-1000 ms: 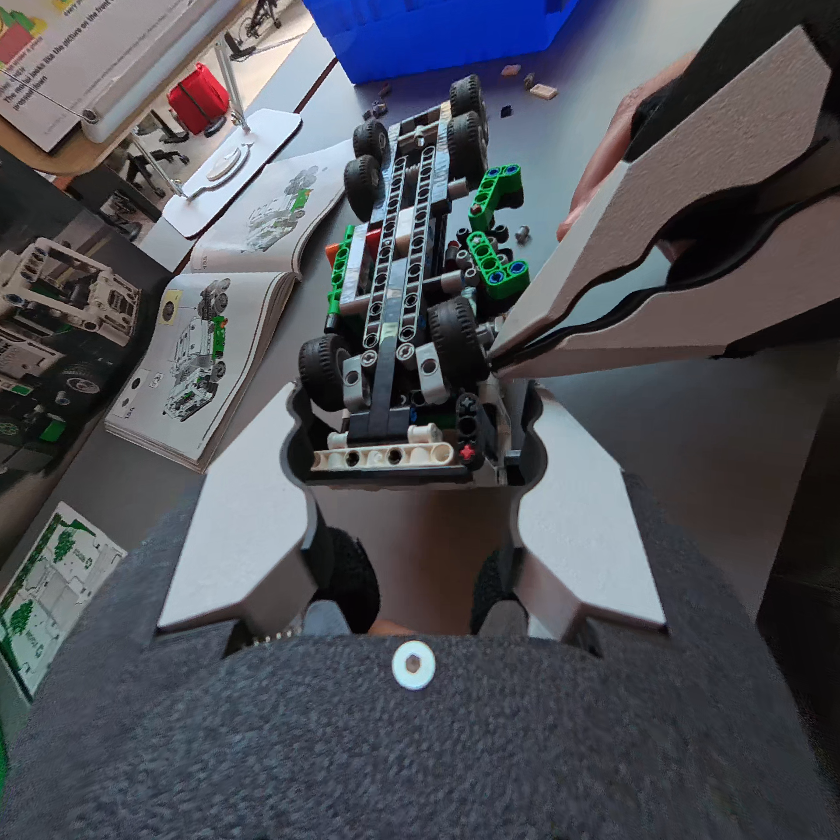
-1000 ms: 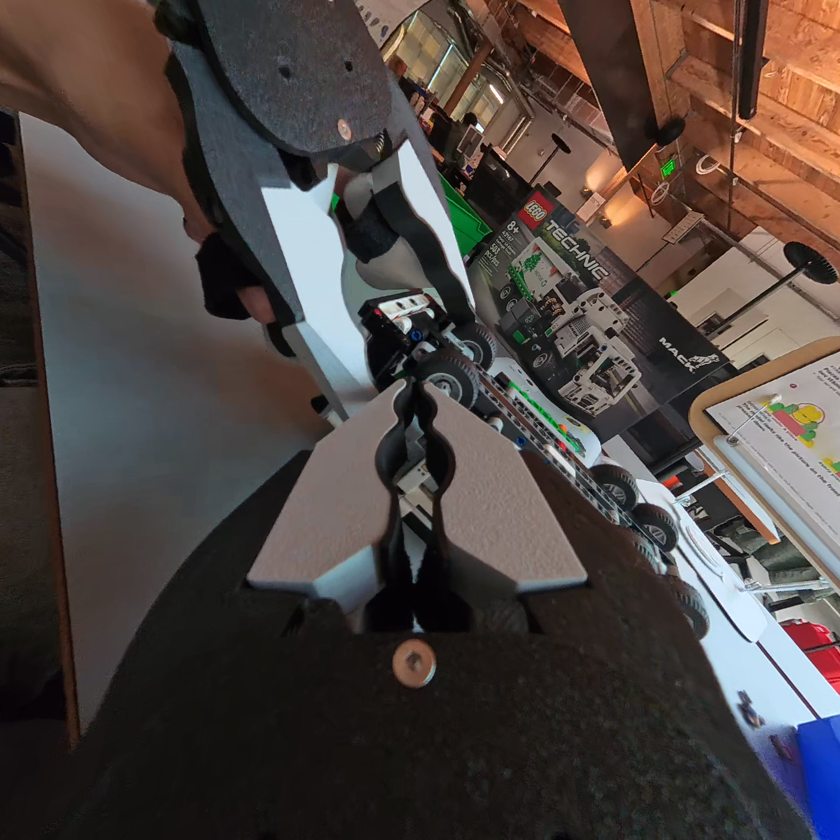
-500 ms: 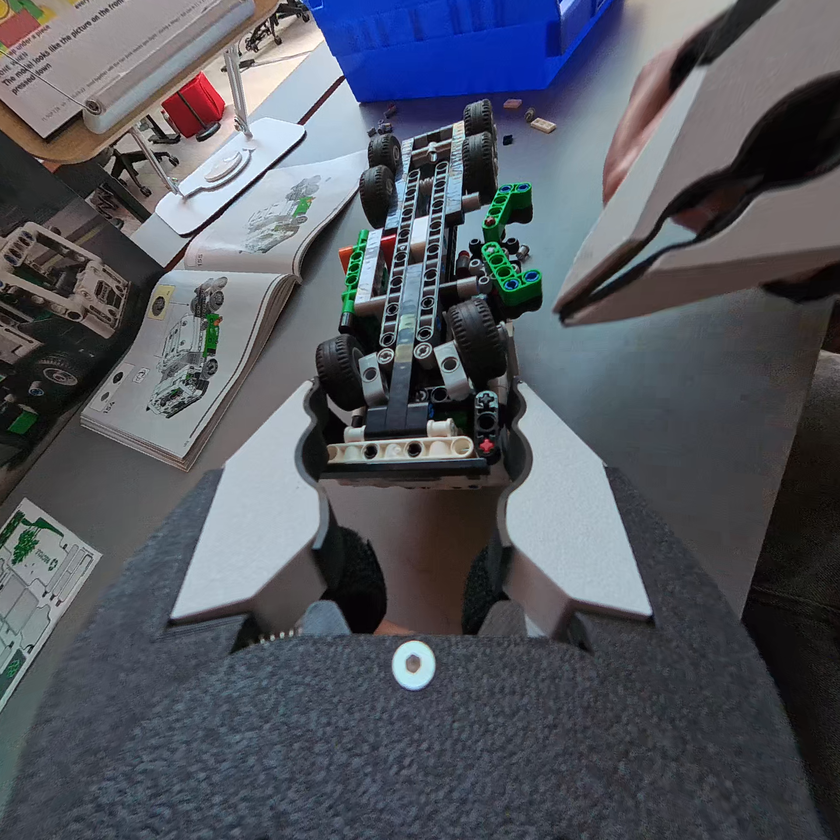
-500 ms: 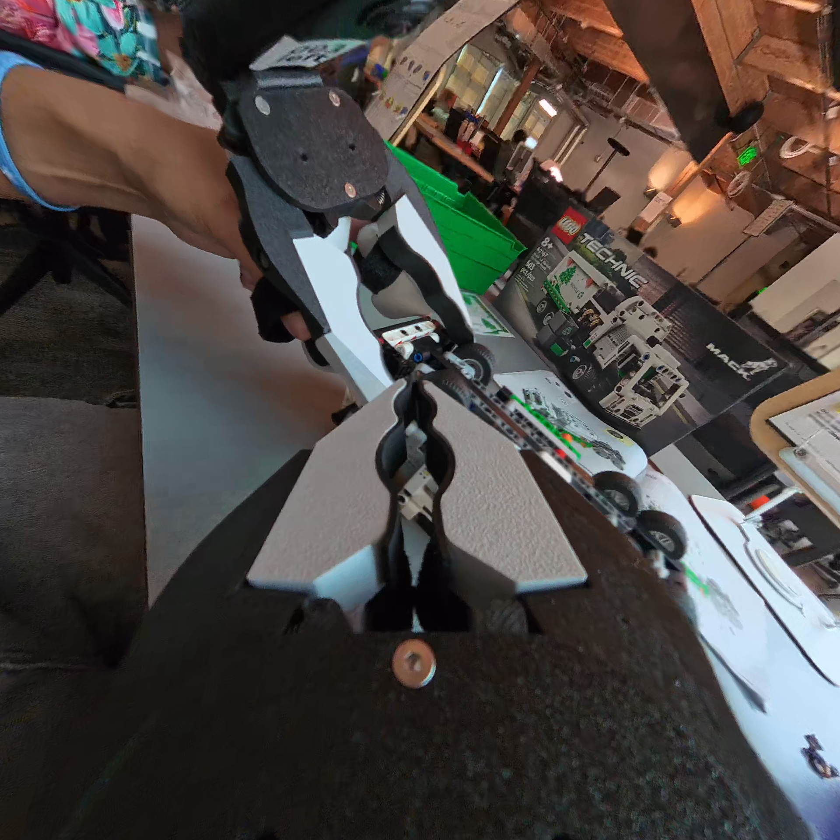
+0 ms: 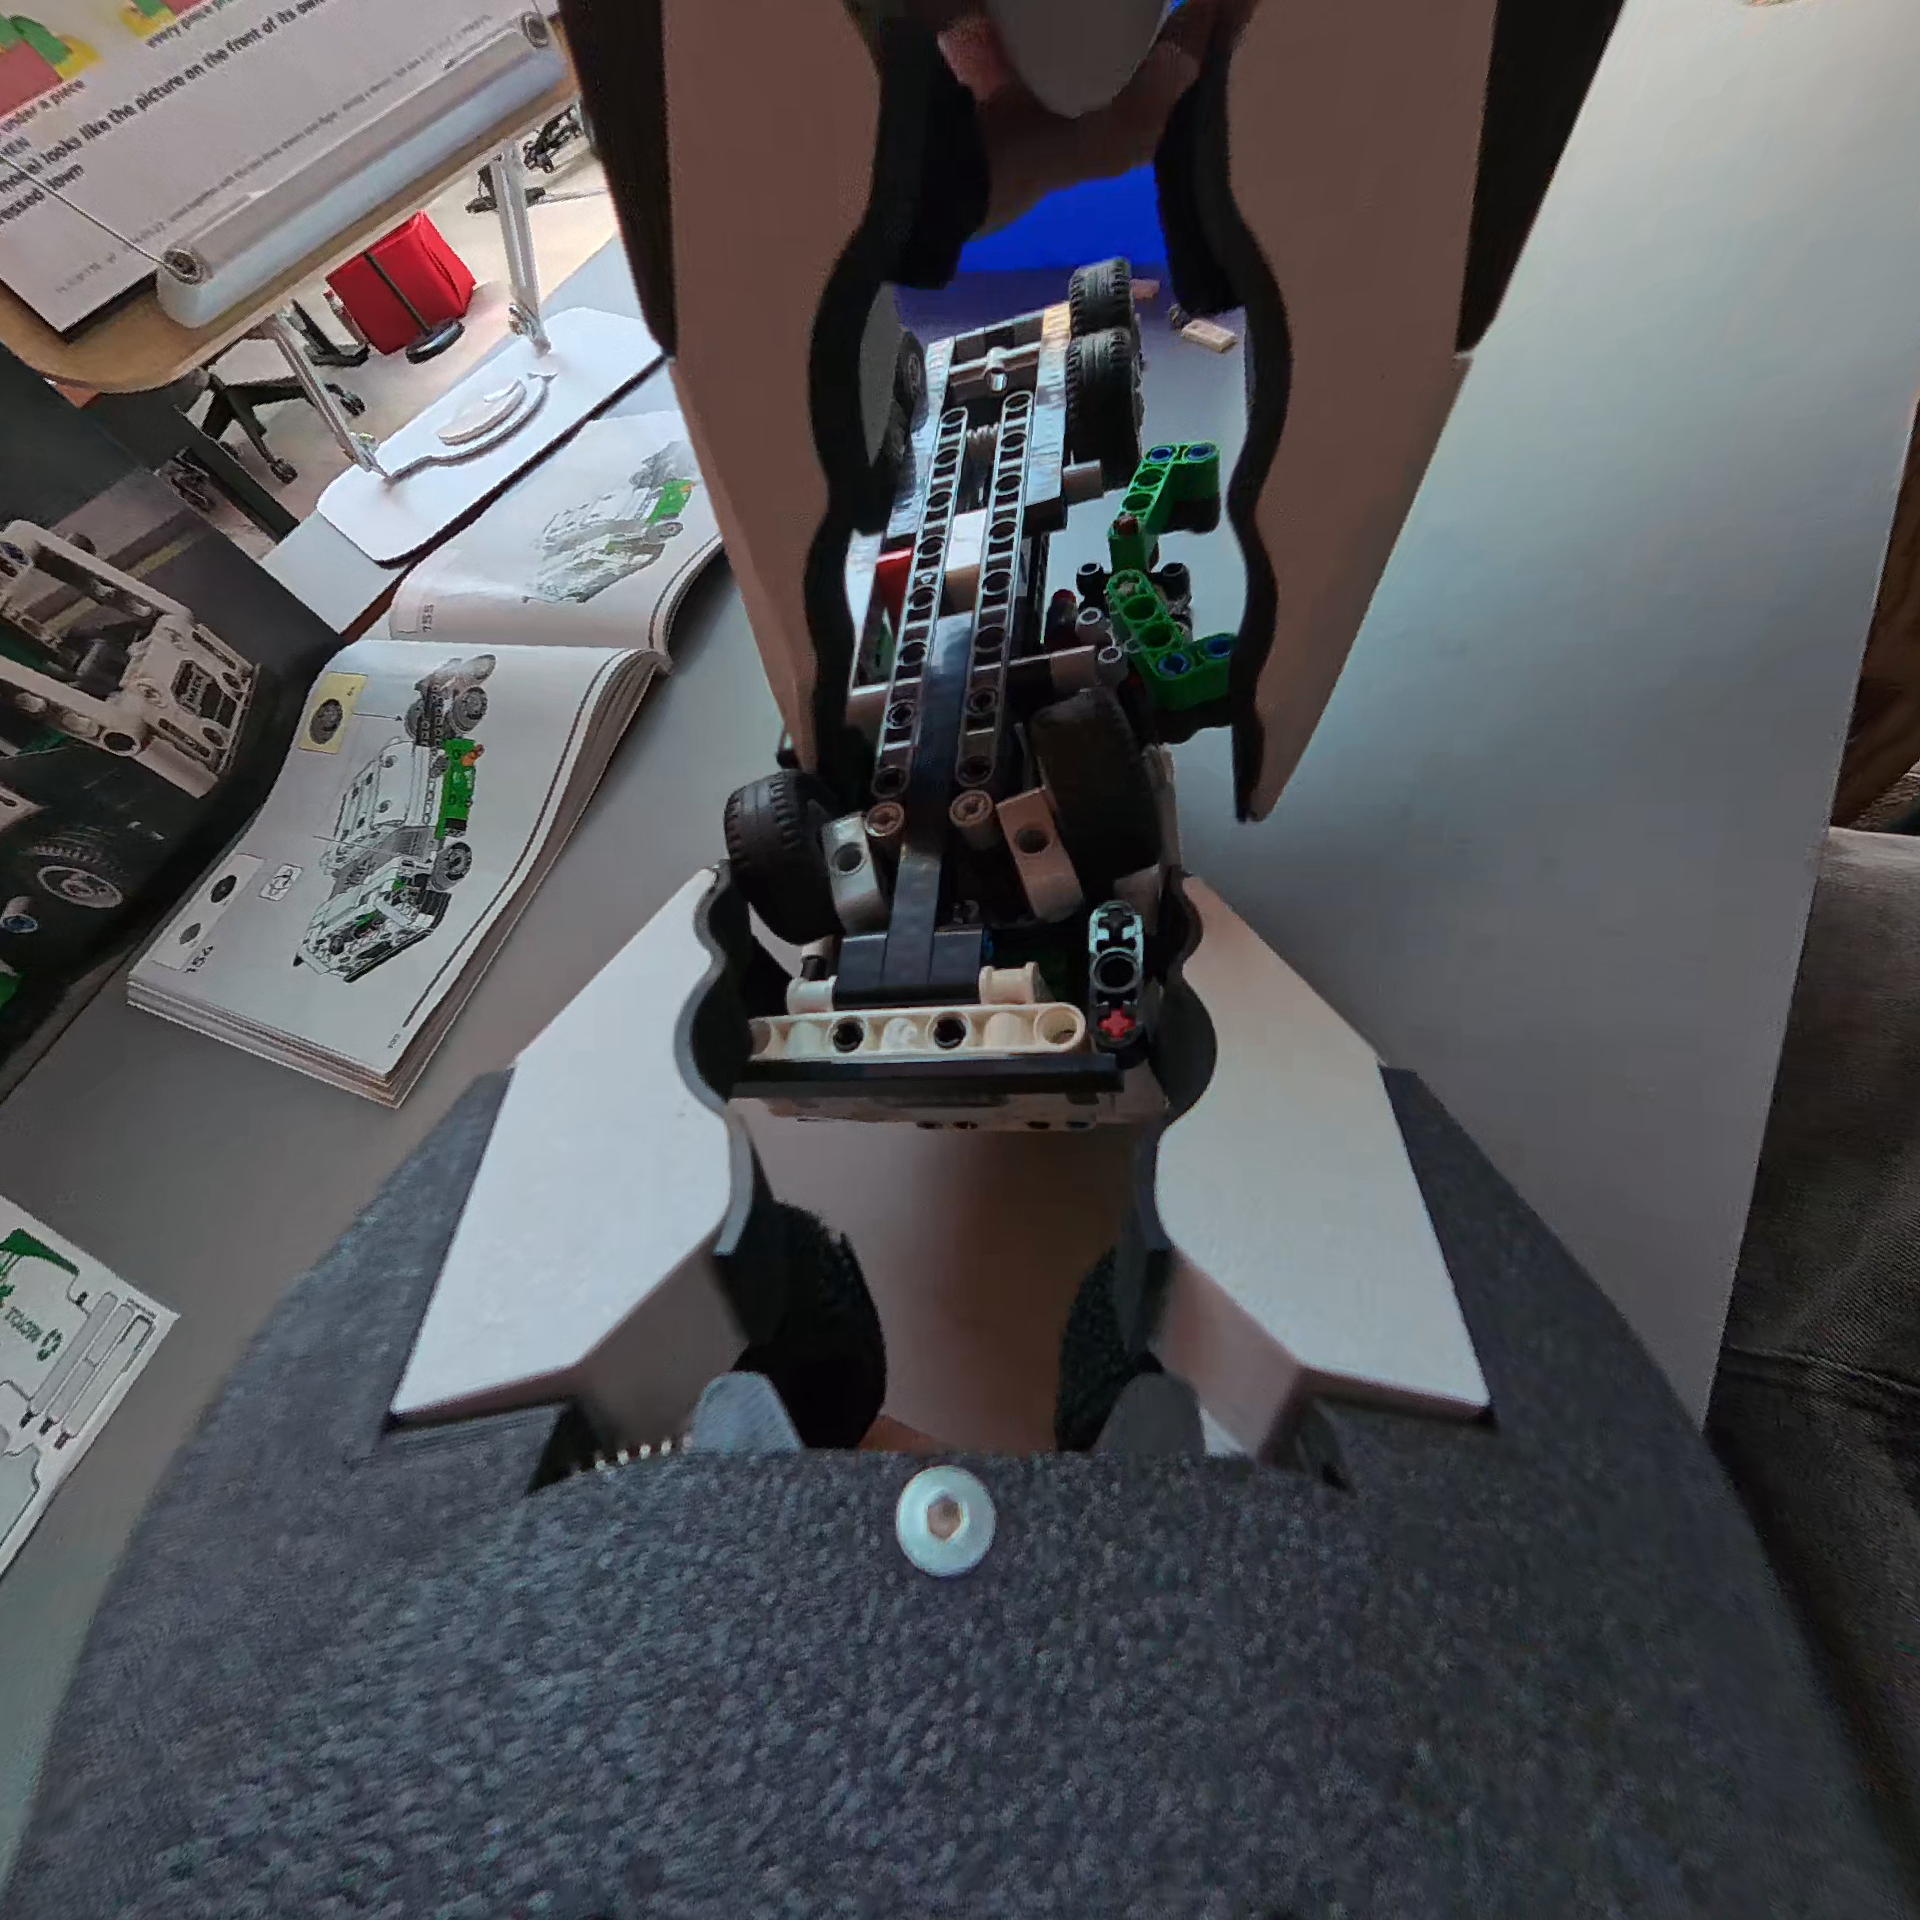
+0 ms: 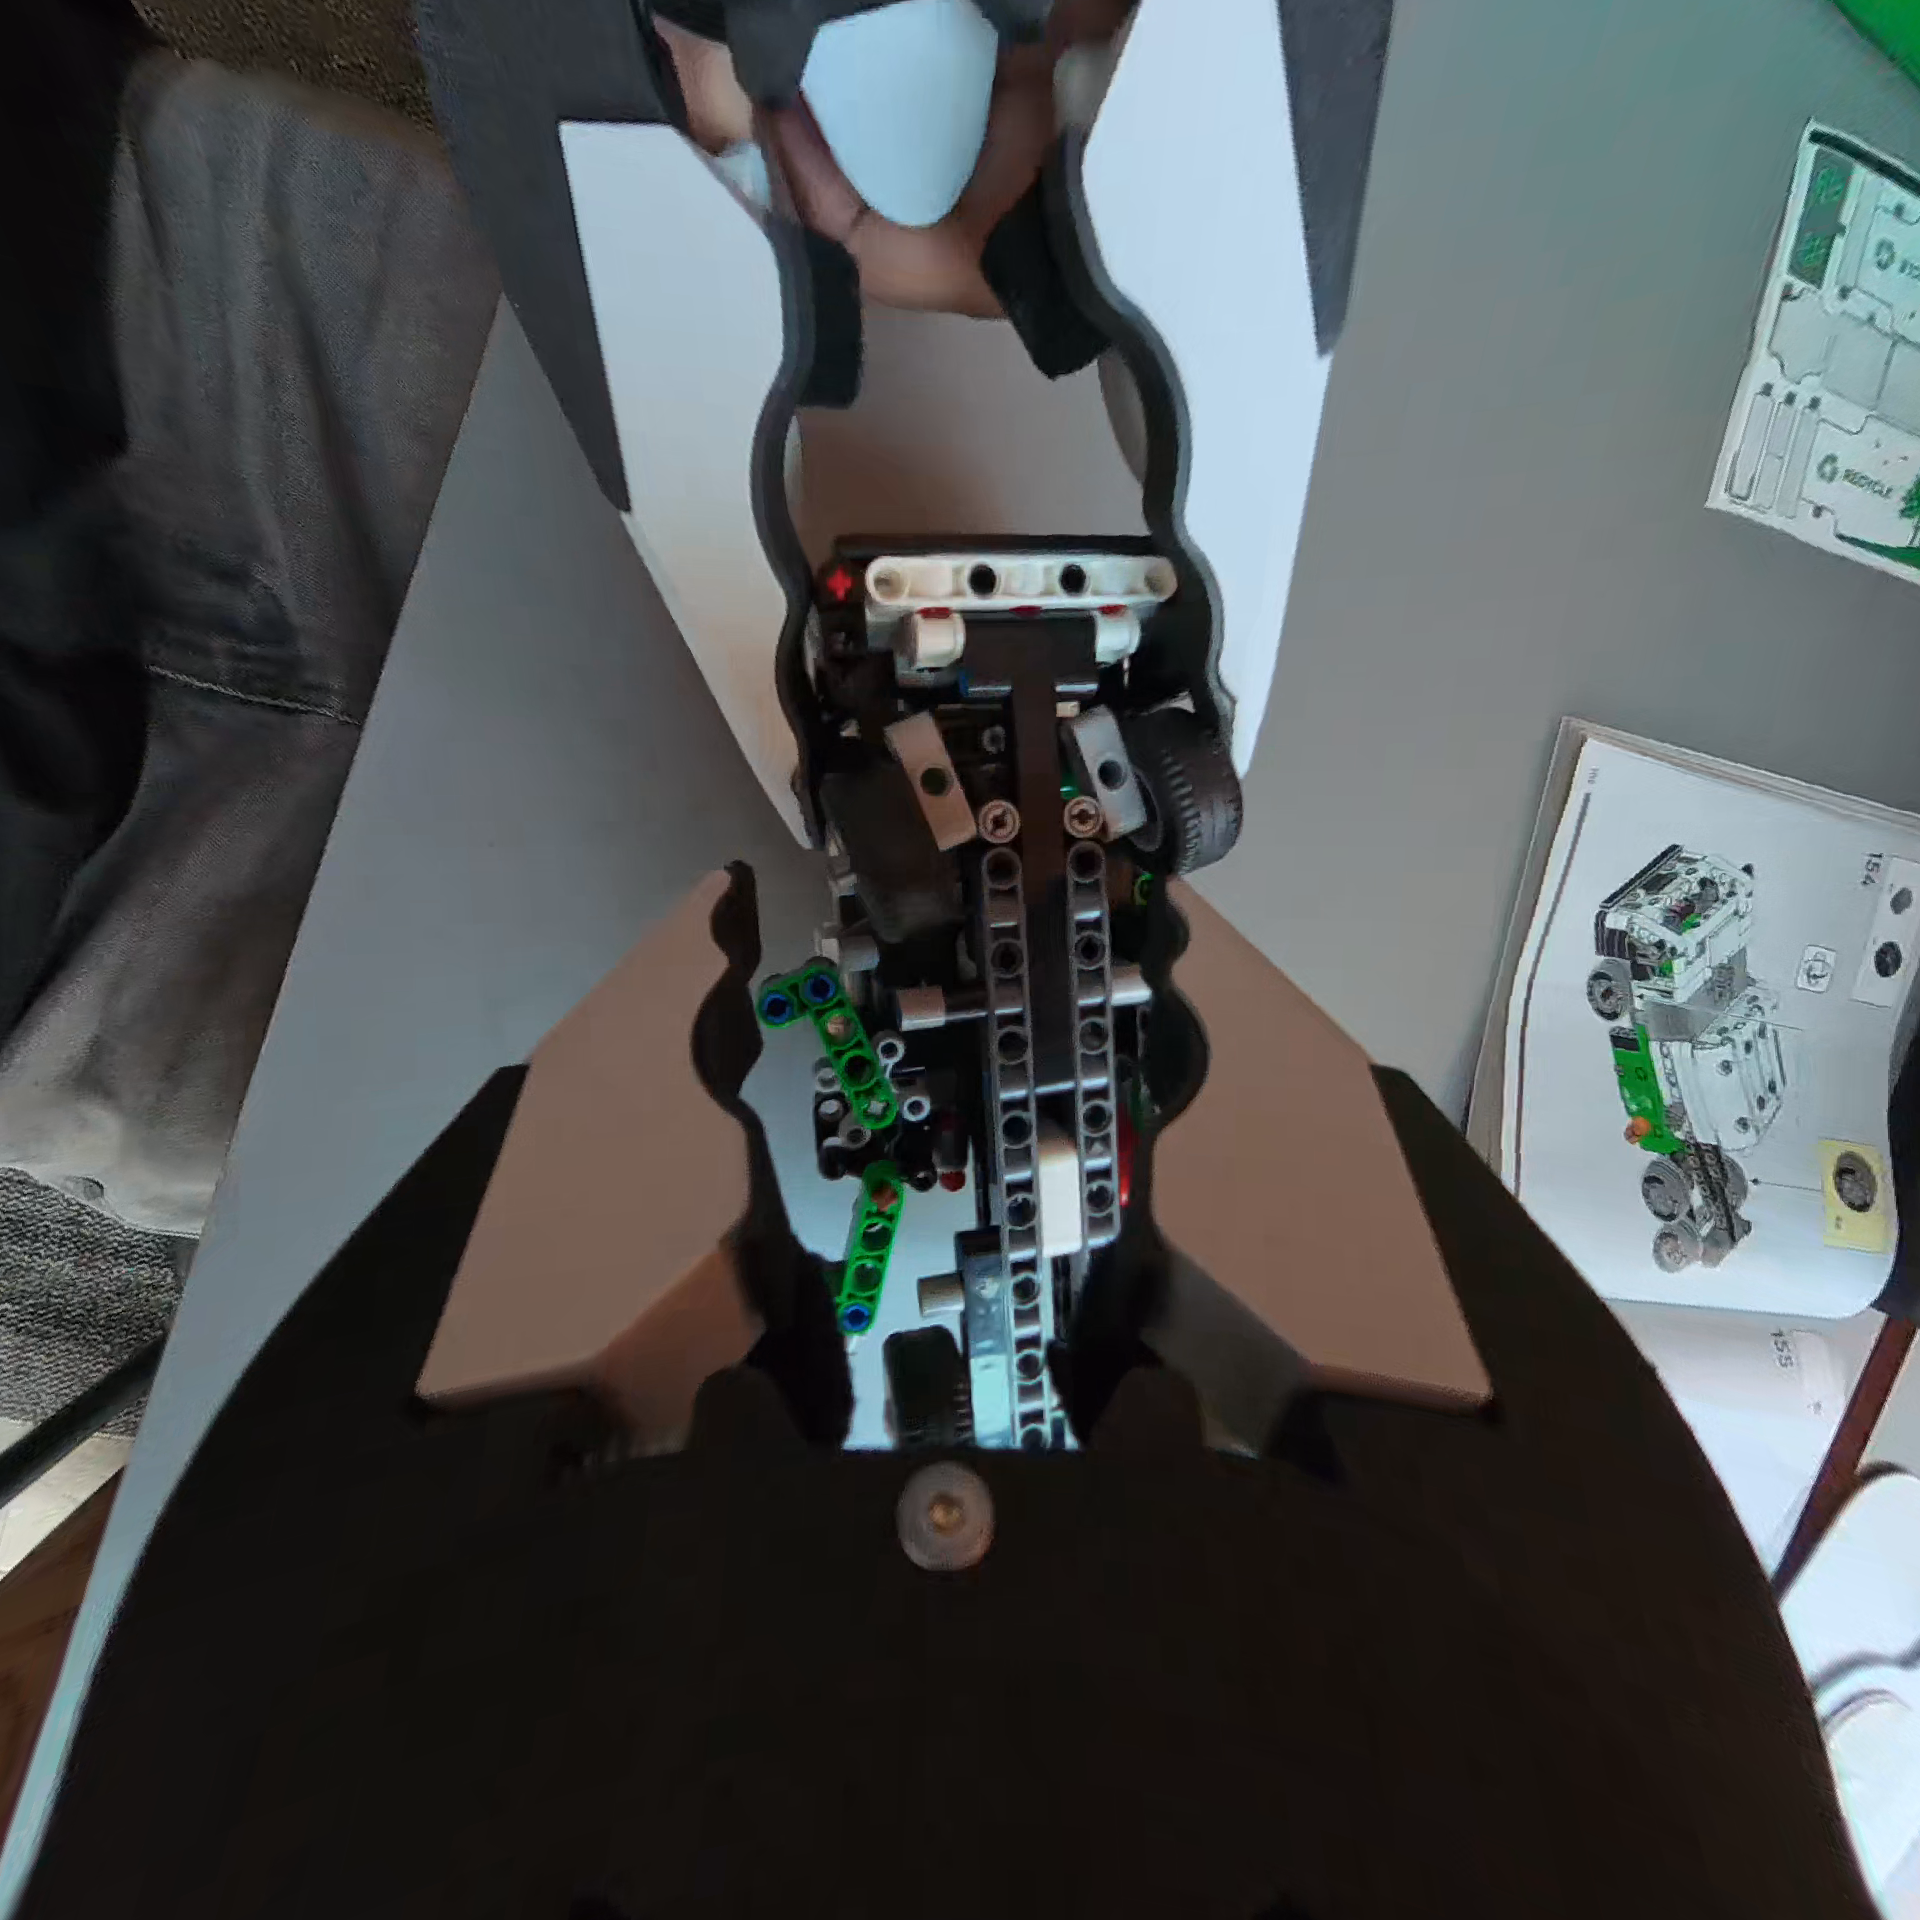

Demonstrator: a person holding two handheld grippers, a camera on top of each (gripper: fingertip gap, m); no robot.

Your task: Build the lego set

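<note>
The lego truck chassis [image 5: 966, 727] lies upside down on the grey bench [image 5: 1558, 623], wheels up, its white front beam clamped in the left claw [image 5: 940, 997], which grips the cab end from both sides. At 9 o'clock of it in the left wrist view lies the open instruction booklet [image 5: 416, 831], with a sticker sheet [image 5: 62, 1351] at 8 o'clock. At 2 o'clock, just beside the frame, sit loose green beams [image 5: 1164, 582].

The right claw [image 6: 951, 935] was pinched shut half a second ago and off to the side; it now stands wide and straddles the chassis from the far end, facing the left claw. A second ago it poked at the front wheel. This likely means a fresh two-handed hold, to turn or steady the model.
</note>
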